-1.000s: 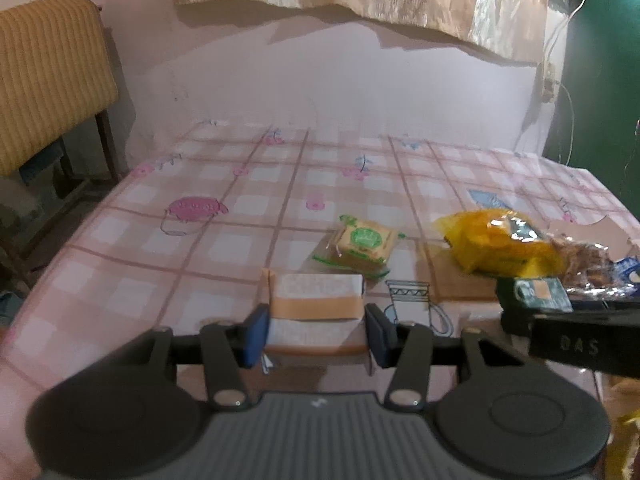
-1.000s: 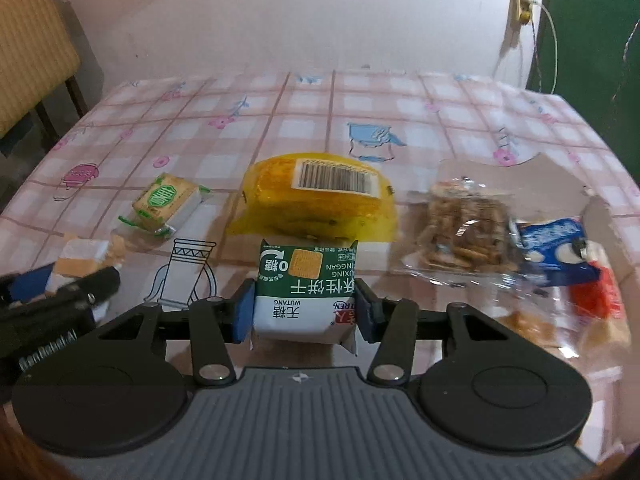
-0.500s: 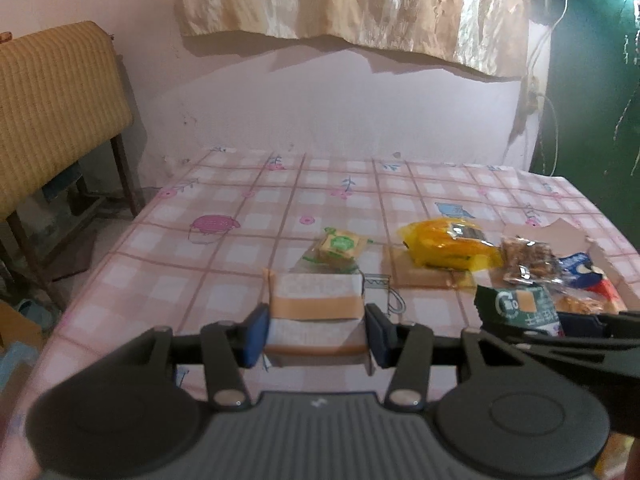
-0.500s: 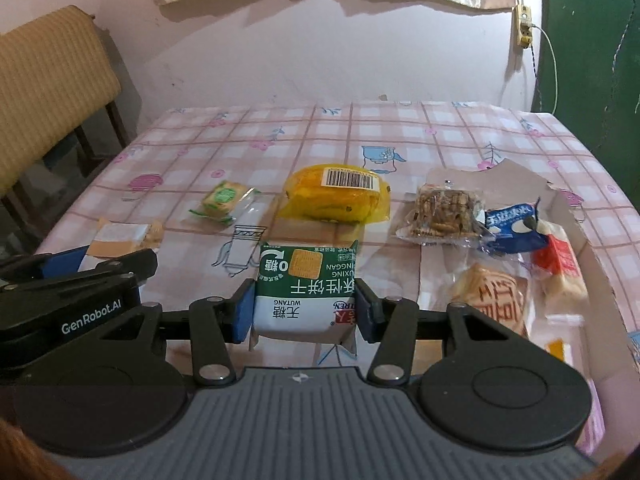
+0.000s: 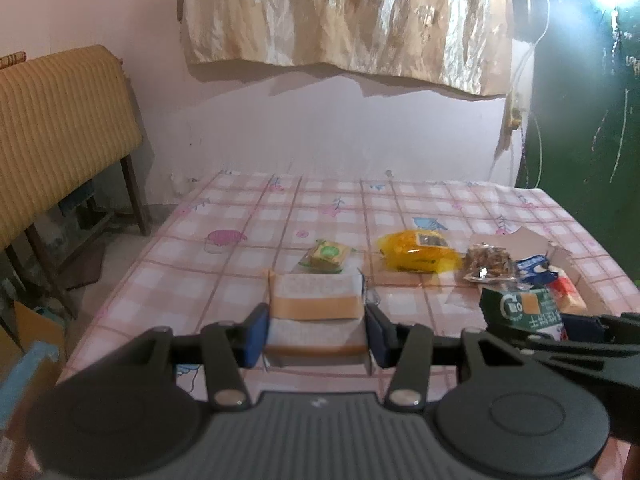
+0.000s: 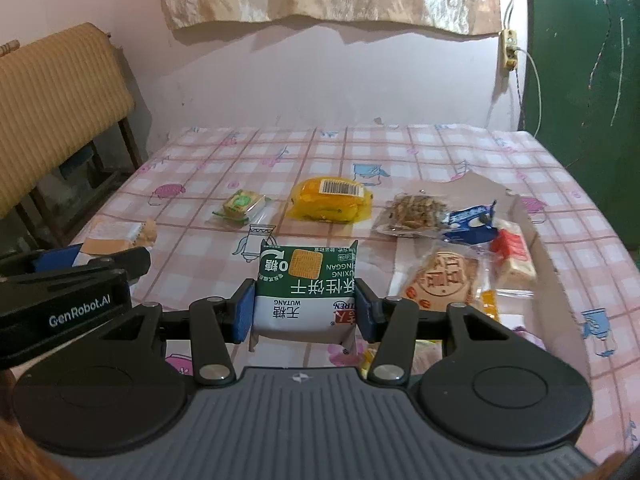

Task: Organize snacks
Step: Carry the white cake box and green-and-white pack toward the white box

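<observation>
My left gripper [image 5: 316, 334] is shut on a white and orange snack packet [image 5: 316, 304], held above the table's near left edge. My right gripper [image 6: 305, 310] is shut on a green and white biscuit packet [image 6: 306, 288], held above the table's front middle. That biscuit packet also shows in the left wrist view [image 5: 522, 312]. On the pink checked tablecloth [image 6: 200, 184] lie a small green-label snack [image 6: 239, 207], a yellow bag [image 6: 332, 200] and a clear packet of brown snacks [image 6: 414, 214].
A cardboard sheet [image 6: 532, 248] at the right carries a blue packet [image 6: 472, 226], a red and white packet [image 6: 514, 254] and an orange printed packet [image 6: 440, 280]. A chair with a yellow cushion [image 6: 52, 108] stands left of the table. A green door [image 6: 584, 60] is at the right.
Both grippers have pulled back and risen from the table with their packets still held. More of the table and wall shows now.
</observation>
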The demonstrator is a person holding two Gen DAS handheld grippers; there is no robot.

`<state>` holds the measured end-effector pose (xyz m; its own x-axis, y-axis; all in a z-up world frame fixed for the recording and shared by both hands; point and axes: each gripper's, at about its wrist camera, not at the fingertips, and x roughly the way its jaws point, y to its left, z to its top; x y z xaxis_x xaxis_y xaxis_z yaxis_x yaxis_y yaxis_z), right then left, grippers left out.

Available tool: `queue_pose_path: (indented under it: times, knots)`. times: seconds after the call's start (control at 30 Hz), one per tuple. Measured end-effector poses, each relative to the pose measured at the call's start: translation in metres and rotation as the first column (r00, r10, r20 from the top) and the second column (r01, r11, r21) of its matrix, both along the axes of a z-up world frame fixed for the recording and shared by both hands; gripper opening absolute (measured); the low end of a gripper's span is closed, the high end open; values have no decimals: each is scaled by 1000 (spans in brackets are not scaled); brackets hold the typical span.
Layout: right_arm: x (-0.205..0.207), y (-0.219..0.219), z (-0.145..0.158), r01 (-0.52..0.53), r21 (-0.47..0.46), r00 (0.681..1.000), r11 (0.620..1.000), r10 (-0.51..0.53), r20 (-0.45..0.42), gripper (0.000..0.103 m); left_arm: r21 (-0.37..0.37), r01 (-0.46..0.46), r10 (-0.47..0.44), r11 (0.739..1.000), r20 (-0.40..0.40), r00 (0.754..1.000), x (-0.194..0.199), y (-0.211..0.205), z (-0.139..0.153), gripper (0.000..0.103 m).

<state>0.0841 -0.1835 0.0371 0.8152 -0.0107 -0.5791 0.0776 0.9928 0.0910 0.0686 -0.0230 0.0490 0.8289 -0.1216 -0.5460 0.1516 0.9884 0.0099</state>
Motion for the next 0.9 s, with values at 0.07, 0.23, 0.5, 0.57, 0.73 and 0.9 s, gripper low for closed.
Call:
queue_pose_path:
  times: [0.07, 0.23, 0.5, 0.57, 0.73, 0.9]
  knots:
    - [-8, -3, 4, 8, -2, 1000, 1000, -8, 8, 62, -2, 9, -9, 1000, 9, 1000, -7, -3, 4, 49]
    - [-28, -8, 11, 27, -1, 999, 1000, -27, 25, 62, -5, 28, -28, 1000, 20, 999, -19, -11, 9, 49]
    - [-55, -19, 17, 55, 3, 998, 998, -55, 44, 62, -2, 62, -62, 998, 43, 997, -34, -23, 19, 49]
    - [-60, -21, 19, 61, 2, 997, 998, -61, 51, 62, -1, 73, -72, 997, 49, 996, -38, -28, 21, 49]
    - [-72, -26, 25, 82, -8, 994, 997, -81, 69, 62, 1, 99, -99, 995, 61, 993, -43, -38, 25, 49]
    - [-83, -36, 31, 107, 2, 991, 994, -107, 81, 62, 8, 129, -130, 992, 68, 989, -46, -49, 28, 49]
